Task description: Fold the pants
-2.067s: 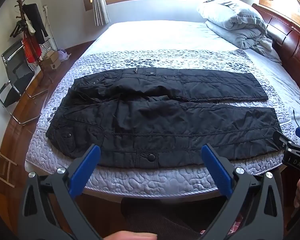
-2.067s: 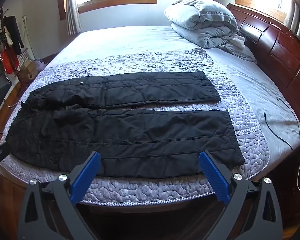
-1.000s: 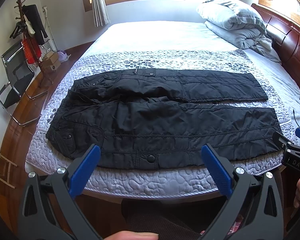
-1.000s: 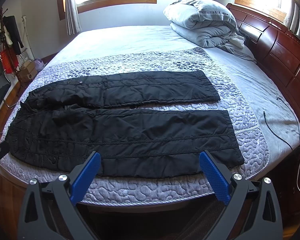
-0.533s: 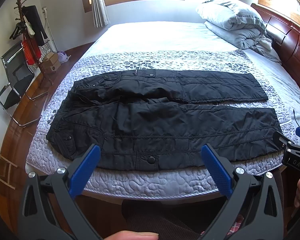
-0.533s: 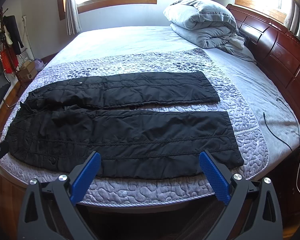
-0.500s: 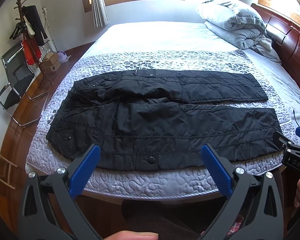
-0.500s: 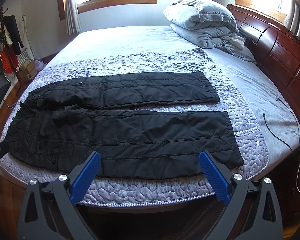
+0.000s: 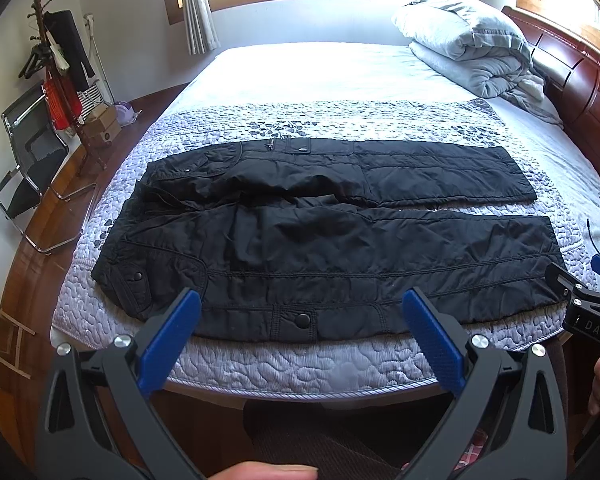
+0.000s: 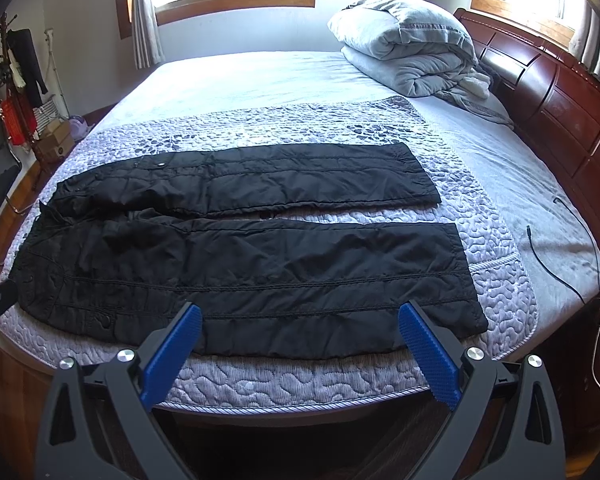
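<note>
Left wrist view: one pair of black pants (image 9: 324, 240) lies flat across the quilted bed (image 9: 300, 364), waist toward 9 o'clock, at 12 o'clock from the left gripper (image 9: 302, 312), whose fingers stand wide apart, holding nothing.

Right wrist view: the pants (image 10: 244, 264) lie at 12 o'clock from the right gripper (image 10: 300, 326), likewise spread and empty. One folded duvet (image 10: 408, 48) sits at 1 o'clock.
</note>
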Tool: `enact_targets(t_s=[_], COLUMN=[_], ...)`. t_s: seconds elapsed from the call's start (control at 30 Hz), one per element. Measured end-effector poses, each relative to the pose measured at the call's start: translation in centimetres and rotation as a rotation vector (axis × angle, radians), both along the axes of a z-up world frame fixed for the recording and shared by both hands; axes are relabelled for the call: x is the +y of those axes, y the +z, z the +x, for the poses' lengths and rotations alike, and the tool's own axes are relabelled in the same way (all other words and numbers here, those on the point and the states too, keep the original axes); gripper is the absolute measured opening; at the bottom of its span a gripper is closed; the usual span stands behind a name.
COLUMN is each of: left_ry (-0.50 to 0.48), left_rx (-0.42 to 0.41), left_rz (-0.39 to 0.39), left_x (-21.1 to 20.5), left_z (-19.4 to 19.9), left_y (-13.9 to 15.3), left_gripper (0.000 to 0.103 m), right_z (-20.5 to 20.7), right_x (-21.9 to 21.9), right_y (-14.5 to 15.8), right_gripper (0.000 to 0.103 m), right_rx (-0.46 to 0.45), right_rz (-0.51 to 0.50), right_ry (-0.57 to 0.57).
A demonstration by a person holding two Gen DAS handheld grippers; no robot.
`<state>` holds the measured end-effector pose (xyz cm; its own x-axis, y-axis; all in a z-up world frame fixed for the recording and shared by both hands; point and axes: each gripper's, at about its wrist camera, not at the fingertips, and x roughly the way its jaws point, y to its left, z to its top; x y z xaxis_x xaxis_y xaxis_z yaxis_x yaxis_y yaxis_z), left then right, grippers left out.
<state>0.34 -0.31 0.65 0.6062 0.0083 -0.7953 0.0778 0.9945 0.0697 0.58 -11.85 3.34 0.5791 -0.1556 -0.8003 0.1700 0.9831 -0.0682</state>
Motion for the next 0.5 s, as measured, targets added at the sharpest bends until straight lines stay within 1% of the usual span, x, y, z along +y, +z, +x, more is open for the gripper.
enact_targets(t_s=[0.33,0.5], left_ry=[-0.001,-0.005], left_rx=[0.002,0.015], left_rz=[0.001,0.004], left_x=[0.0,-0.2], left_z=[0.1,1.1], left_y=[-0.1,-0.8], left_gripper=[0.101,0.101], right_z=[0.3,0.8], right_x=[-0.1,-0.2], right_y=[-0.7,-1.2], right_gripper=[0.1,0.1], right_rx=[0.013,0.027], right_rz=[-0.002,-0.002], right_ry=[-0.006,-0.006])
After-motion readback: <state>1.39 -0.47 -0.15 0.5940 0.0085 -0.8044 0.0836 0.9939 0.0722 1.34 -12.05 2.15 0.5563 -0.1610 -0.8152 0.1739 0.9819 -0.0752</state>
